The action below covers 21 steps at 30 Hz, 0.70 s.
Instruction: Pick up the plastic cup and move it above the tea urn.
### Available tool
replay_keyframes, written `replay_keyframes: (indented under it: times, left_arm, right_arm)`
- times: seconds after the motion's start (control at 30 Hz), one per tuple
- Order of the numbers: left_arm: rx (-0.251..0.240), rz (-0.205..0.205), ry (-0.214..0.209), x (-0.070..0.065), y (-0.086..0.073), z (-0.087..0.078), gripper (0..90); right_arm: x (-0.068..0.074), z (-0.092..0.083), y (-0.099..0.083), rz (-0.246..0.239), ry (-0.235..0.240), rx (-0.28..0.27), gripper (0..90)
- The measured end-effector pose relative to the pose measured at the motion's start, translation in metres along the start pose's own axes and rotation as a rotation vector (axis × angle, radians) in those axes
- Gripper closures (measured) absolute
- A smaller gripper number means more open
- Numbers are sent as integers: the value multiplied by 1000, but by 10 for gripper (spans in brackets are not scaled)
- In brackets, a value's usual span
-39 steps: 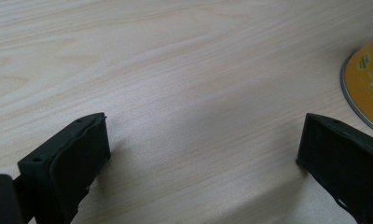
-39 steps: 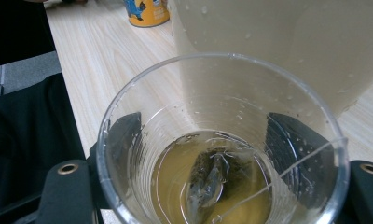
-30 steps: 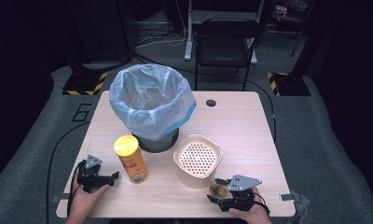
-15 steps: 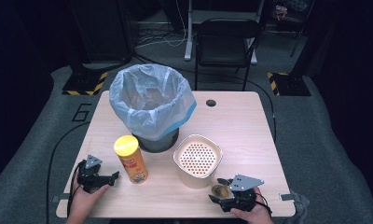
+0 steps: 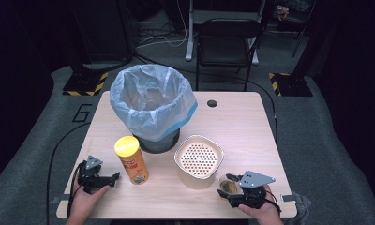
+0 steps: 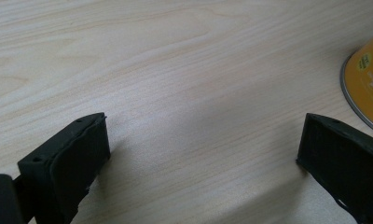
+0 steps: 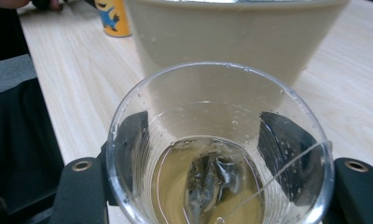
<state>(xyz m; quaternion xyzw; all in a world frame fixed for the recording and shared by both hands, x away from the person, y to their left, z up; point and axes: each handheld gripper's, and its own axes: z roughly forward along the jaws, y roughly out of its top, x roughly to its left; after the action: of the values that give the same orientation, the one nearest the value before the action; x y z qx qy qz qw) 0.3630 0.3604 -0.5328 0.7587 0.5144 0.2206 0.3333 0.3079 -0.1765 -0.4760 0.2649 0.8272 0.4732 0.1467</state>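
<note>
Right gripper view: our right tool (image 7: 212,154) clamps a clear cup (image 7: 217,140) of tea with a teabag (image 7: 212,179), just before the strainer (image 7: 231,37), its jaws having just closed further. We judge the grasp step done; next, lift and tip it level over the strainer. Left tool (image 6: 198,154) rests released on the desk (image 6: 175,70).

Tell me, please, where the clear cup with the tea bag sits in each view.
High view: the clear cup is at the table's near right, in the right gripper, beside the beige strainer bowl.
Left gripper view: not in it.
Right gripper view: the cup is bottom centre, between the fingers.
Shared landmark: the strainer bowl.
</note>
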Motion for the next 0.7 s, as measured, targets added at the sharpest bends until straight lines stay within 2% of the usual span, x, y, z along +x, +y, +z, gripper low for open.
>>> replay_keyframes:
  times: [0.17,0.27,0.33,0.63,0.7]
  left_arm:
    - [0,0,0,0,0,0,20]
    - [0,0,0,0,0,0,20]
    - [0,0,0,0,0,0,20]
    - [0,0,0,0,0,0,20]
    - [17,3,-7,1,1,-1,20]
  right_arm:
    - [-7,-5,5,-14,-25,-2,338]
    - [-10,-8,7,-2,-43,-2,340]
    - [-14,-10,9,-15,-57,-8,340]
    - [-25,-18,16,-26,-88,-10,343]
    - [-27,-20,18,-21,-98,-11,343]
